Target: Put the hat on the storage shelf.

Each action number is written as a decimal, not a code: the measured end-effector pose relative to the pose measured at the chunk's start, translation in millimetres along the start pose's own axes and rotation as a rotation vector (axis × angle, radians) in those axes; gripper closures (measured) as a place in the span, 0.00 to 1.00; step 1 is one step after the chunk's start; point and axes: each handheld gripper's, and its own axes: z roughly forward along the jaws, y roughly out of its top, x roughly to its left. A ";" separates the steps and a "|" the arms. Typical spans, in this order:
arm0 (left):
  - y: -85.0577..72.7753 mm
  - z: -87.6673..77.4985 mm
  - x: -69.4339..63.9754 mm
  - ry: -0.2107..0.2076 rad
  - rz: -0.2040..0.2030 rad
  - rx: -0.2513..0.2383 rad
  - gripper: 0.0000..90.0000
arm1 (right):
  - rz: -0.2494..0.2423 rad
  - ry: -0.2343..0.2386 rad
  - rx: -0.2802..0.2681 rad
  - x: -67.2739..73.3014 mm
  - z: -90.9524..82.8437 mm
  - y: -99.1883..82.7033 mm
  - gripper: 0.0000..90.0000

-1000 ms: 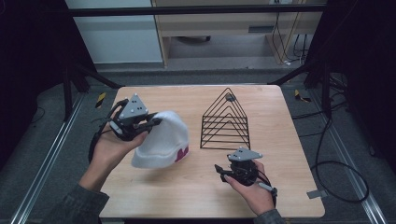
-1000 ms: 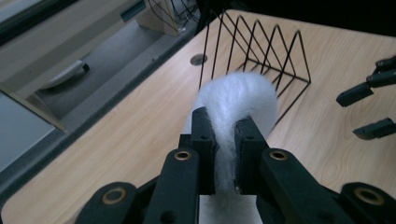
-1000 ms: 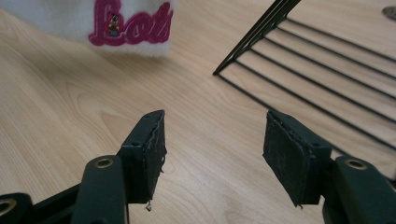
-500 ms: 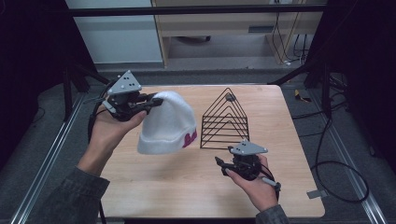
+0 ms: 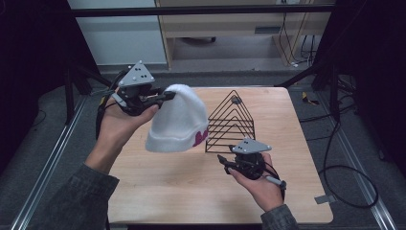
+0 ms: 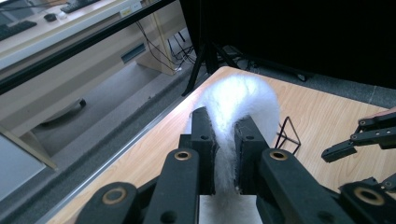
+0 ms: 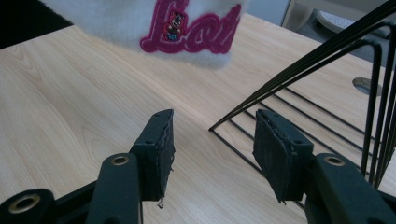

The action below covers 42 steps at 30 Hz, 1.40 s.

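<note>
Seen from above, the wooden table [image 5: 191, 191]; shared close up, white beanie [image 5: 178, 122] and wire rack [image 5: 232, 122].

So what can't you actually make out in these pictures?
- Pink lettering on the white fuzzy knit hat: cut off by the right gripper view's top edge; too small in the high view.
- The hat's opening: faces away from the high view.
- Small grey disc behind the black triangular wire rack: too small to identify.
</note>
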 end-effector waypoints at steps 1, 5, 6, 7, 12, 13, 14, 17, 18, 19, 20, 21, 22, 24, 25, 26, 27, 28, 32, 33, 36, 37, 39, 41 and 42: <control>2.5 0.4 -1.0 -0.002 0.004 -0.003 0.90 | -0.003 -0.001 -0.005 -0.5 -0.4 1.1 0.53; 13.7 1.2 -5.6 -0.002 0.020 -0.018 0.90 | 0.003 -0.003 -0.025 -2.2 -5.3 7.0 0.51; 16.6 1.1 -6.8 -0.004 0.023 -0.023 0.90 | 0.003 -0.003 -0.025 -2.2 -5.3 7.0 0.51; 19.2 1.2 -8.0 -0.005 0.026 -0.027 0.90 | 0.006 -0.004 -0.031 -2.9 -6.5 8.0 0.50; 29.1 5.3 -14.4 -0.017 0.043 -0.034 0.90 | 0.030 0.004 -0.056 -7.9 -10.7 12.5 0.48; 30.7 6.0 -15.8 -0.020 0.047 -0.037 0.90 | 0.030 0.002 -0.057 -8.7 -11.5 13.5 0.48; 32.1 6.7 -17.3 -0.025 0.048 -0.041 0.90 | 0.030 -0.004 -0.057 -9.5 -12.4 14.6 0.47; 36.2 7.3 -21.6 -0.033 0.056 -0.050 0.90 | 0.039 -0.011 -0.070 -13.4 -15.1 17.9 0.45; 37.5 6.9 -22.9 -0.035 0.057 -0.056 0.90 | 0.041 -0.014 -0.074 -14.5 -16.1 19.1 0.45; 38.7 6.7 -24.1 -0.040 0.059 -0.059 0.90 | 0.038 -0.018 -0.078 -15.7 -17.5 20.4 0.45; 40.1 6.8 -25.4 -0.042 0.067 -0.058 0.90 | 0.038 -0.016 -0.083 -17.2 -18.8 21.6 0.46; 41.4 6.9 -26.7 -0.045 0.069 -0.059 0.90 | 0.040 -0.016 -0.085 -18.9 -20.4 22.7 0.48; 42.4 7.0 -27.5 -0.047 0.070 -0.060 0.90 | 0.042 -0.015 -0.088 -20.5 -22.0 23.9 0.49; 45.9 7.6 -30.3 -0.053 0.080 -0.065 0.90 | 0.042 -0.016 -0.094 -22.8 -24.4 26.0 0.51; 47.3 8.0 -31.4 -0.055 0.083 -0.067 0.90 | 0.036 -0.017 -0.100 -24.9 -26.3 28.0 0.54; 48.6 8.3 -32.4 -0.058 0.085 -0.071 0.90 | 0.038 -0.021 -0.101 -26.1 -27.3 29.4 0.54; 49.5 8.4 -33.0 -0.058 0.088 -0.070 0.90 | 0.036 -0.025 -0.104 -27.5 -28.4 30.8 0.56; 50.3 8.6 -33.8 -0.061 0.089 -0.072 0.90 | 0.029 -0.031 -0.105 -28.9 -29.5 31.9 0.57; 54.6 12.6 -37.2 -0.080 0.101 -0.073 0.90 | 0.028 -0.041 -0.128 -34.2 -37.1 39.0 0.58; 55.4 13.6 -37.9 -0.082 0.102 -0.075 0.90 | 0.032 -0.041 -0.136 -35.8 -40.0 41.7 0.58; 60.1 18.1 -39.7 -0.092 0.115 -0.074 0.90 | 0.033 -0.032 -0.161 -42.8 -45.2 52.0 0.54; 61.8 19.8 -40.3 -0.097 0.111 -0.079 0.90 | 0.033 -0.032 -0.161 -42.8 -45.2 52.0 0.54; 67.7 22.7 -40.6 -0.103 0.120 -0.085 0.90 | 0.035 -0.030 -0.176 -46.9 -47.9 60.0 0.50; 73.0 24.8 -39.8 -0.108 0.121 -0.099 0.90 | 0.048 -0.003 -0.191 -51.5 -49.5 67.1 0.49; 74.9 26.0 -39.8 -0.112 0.118 -0.107 0.90 | 0.054 0.009 -0.190 -54.1 -49.2 69.4 0.48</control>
